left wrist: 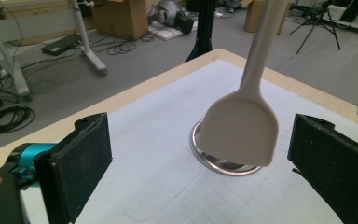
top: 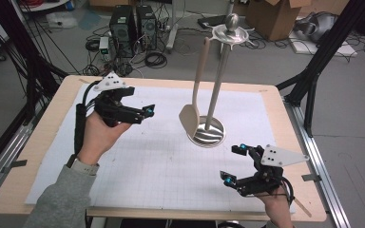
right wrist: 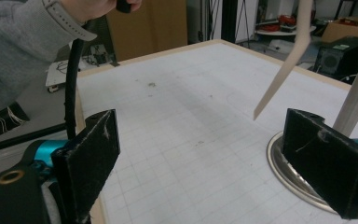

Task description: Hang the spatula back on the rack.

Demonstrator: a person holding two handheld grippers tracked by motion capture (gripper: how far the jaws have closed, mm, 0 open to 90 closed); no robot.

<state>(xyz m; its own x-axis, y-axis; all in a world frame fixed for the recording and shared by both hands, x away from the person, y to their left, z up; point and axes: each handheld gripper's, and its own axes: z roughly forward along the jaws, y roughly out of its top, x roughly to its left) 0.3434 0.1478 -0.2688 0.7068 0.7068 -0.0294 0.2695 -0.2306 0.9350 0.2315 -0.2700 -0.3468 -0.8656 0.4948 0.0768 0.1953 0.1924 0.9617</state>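
A: We start with the surface point(top: 38, 190), wooden-edged under a white gridded mat point(top: 142, 161). Its near edge is cut off at the bottom of the high view, and our sleeves hide part of it.

B: Then the metal stand point(top: 217, 80): its round base point(top: 209, 135) sits right of the mat's centre, well clear of every edge. In the right gripper view the base is half hidden behind one jaw.

A: The beige spatula point(top: 196, 95) hangs from the stand's top, blade down, just above the base. In the left gripper view its handle runs out of frame; whether the blade touches the base we cannot tell.

B: Our left claw point(top: 145, 113) is spread wide, holding nothing, facing the blade across open mat.

A: Our right claw point(top: 234, 164) is spread too, empty, near the front right corner, just before the base.
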